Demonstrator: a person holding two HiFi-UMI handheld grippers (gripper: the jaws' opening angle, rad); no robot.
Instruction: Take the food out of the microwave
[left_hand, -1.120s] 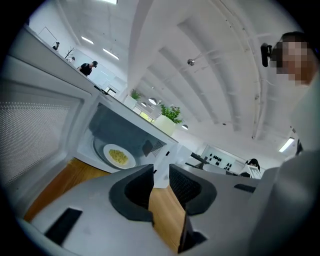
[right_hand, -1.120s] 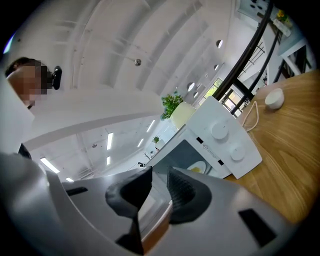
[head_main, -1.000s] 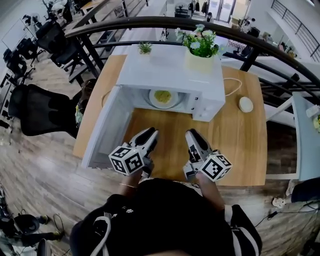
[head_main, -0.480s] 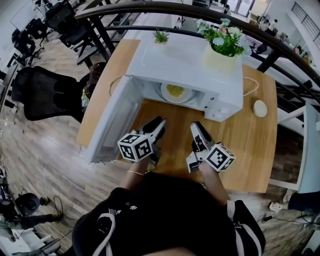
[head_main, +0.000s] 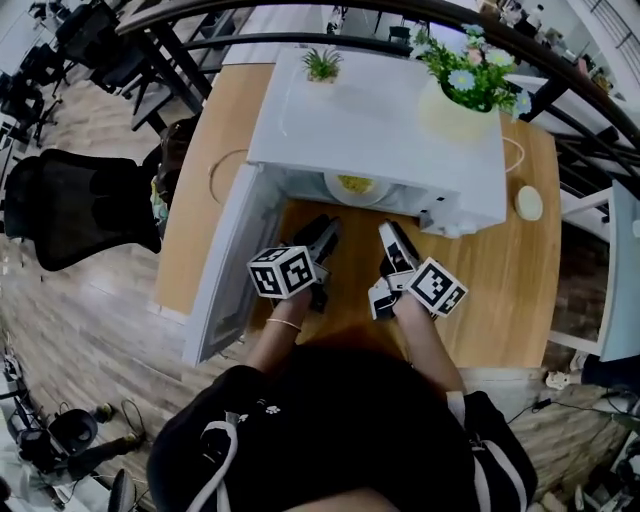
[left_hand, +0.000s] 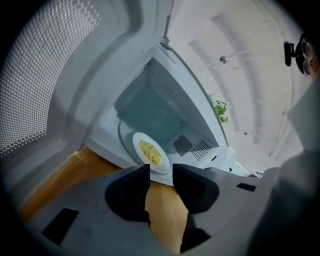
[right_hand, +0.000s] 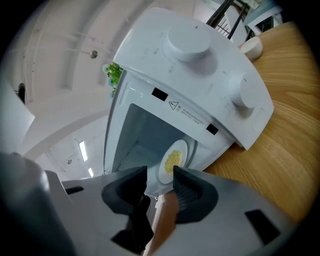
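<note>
A white microwave (head_main: 380, 120) stands on the wooden table (head_main: 500, 290) with its door (head_main: 225, 260) swung open to the left. Inside, a white plate (head_main: 352, 186) of yellow food rests on the turntable. My left gripper (head_main: 325, 232) and right gripper (head_main: 388, 235) hover side by side just in front of the opening, apart from the plate. In the left gripper view the plate (left_hand: 150, 152) lies just beyond my left gripper (left_hand: 159, 172), whose jaws stand a little apart with nothing between them. The right gripper (right_hand: 160, 175) is likewise open and empty, with the plate (right_hand: 172, 161) ahead.
A yellow flower pot (head_main: 460, 100) and a small green plant (head_main: 322, 66) sit on top of the microwave. A white round object (head_main: 529, 202) lies on the table at right. A black office chair (head_main: 80, 210) stands left of the table. The open door bounds my left side.
Both grippers have moved forward, closer to the microwave opening. The plate has not moved.
</note>
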